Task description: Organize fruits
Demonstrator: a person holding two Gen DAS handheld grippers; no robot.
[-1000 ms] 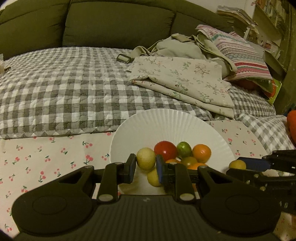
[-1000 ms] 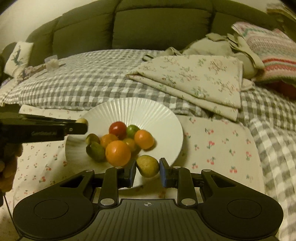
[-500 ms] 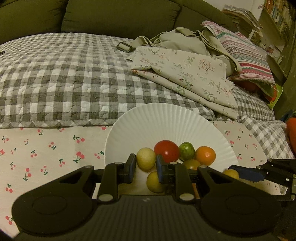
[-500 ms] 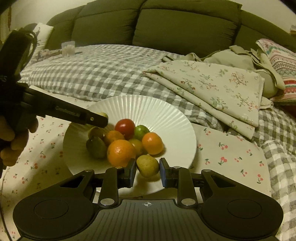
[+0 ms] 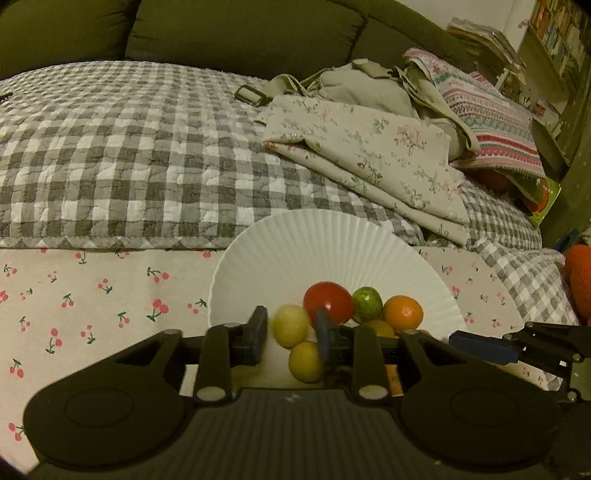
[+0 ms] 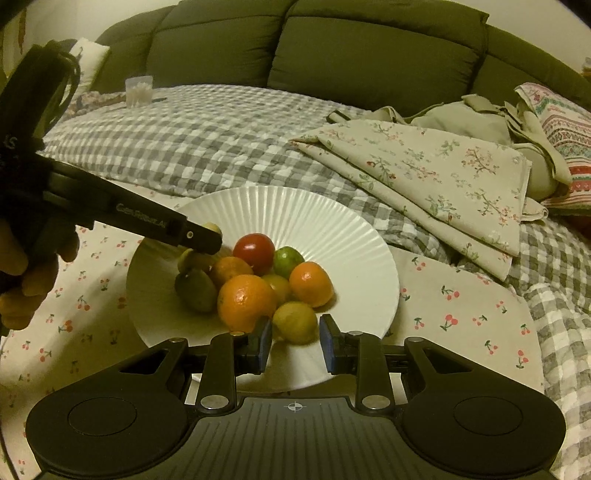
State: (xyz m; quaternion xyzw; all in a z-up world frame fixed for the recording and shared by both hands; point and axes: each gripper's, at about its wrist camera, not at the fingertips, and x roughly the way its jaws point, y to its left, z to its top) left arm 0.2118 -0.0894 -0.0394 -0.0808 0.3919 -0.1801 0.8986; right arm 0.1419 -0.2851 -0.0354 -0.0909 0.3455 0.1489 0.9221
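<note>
Left wrist view: a grey checked quilt (image 5: 122, 155) fills the upper left, with a dark green sofa back (image 5: 240, 33) above it. At upper right lie a folded floral cloth (image 5: 369, 155), a beige bag (image 5: 362, 88) and a striped pillow (image 5: 491, 122). A cherry-print sheet (image 5: 92, 295) covers the lower left. The white ribbed plate (image 5: 317, 243) sits low in the middle, holding round, smooth fruit: a red tomato (image 5: 328, 301), a green lime (image 5: 366, 303), an orange (image 5: 402, 313). The left gripper (image 5: 290, 330) has just been opening; a pale yellow fruit (image 5: 290, 326) sits between its blue pads with a gap on both sides, a second yellow fruit (image 5: 306, 361) just below. The right gripper's arm pokes in from the right edge.

Right wrist view: same bed, a clear cup (image 6: 139, 91) at upper left. The plate (image 6: 332, 229) is in the centre, fruit piled together, a large orange (image 6: 246, 302) in front and a dull green kiwi (image 6: 195, 290) on the left. The left gripper's black arm crosses from the left, held by a hand (image 6: 26, 280), its tip over the pile's far left. The right gripper (image 6: 295, 339) stands slightly parted around a yellow-green fruit (image 6: 295, 321), pads not pressing it.
</note>
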